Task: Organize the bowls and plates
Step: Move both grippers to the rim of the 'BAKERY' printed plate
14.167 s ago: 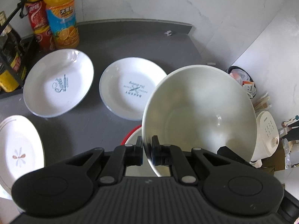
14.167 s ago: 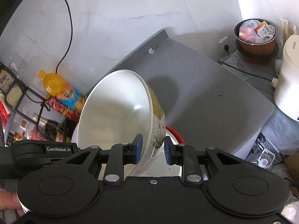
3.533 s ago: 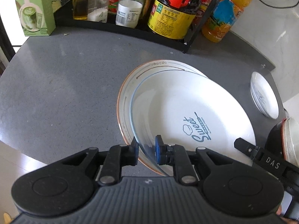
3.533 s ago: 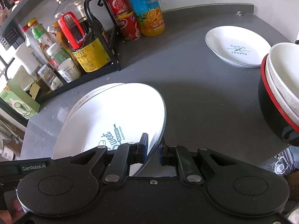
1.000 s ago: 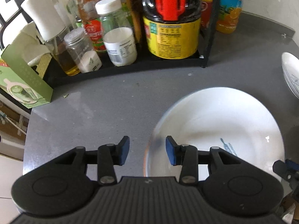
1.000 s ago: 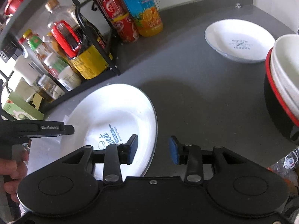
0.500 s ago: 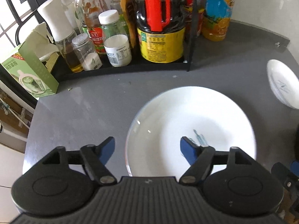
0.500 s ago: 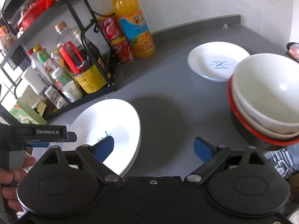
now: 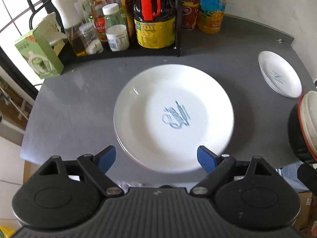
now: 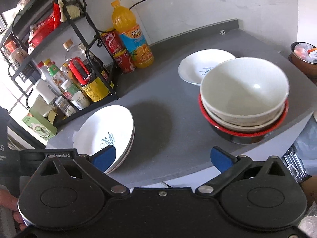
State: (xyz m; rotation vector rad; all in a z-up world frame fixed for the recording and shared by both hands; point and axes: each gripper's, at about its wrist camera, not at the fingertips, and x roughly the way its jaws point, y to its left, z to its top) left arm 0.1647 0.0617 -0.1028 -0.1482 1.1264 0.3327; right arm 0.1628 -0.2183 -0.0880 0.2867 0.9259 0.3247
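A white plate with blue lettering (image 9: 174,117) lies on top of another plate on the grey counter (image 9: 79,99). That plate stack (image 10: 107,134) also shows at the left of the right wrist view. My left gripper (image 9: 156,158) hangs above its near rim, jaws opening wide, nothing between them. My right gripper (image 10: 161,156) is over the counter's front edge, jaws still opening, nothing between them either. A stack of bowls (image 10: 243,97), white ones nested in a black bowl with a red rim, stands at the right. Behind it lies a small white plate (image 10: 200,65), also at the far right (image 9: 279,75).
A black wire rack (image 10: 79,45) full of bottles and jars (image 9: 154,15) lines the back left, with an orange drink bottle (image 10: 132,37) and red cans beside it. A green carton (image 9: 37,51) stands at the counter's left end. A person's hand (image 10: 10,204) shows at lower left.
Both grippers have opened wide, let go of the lettered plate and drawn back and up from it. The plate now lies flat on the one beneath.
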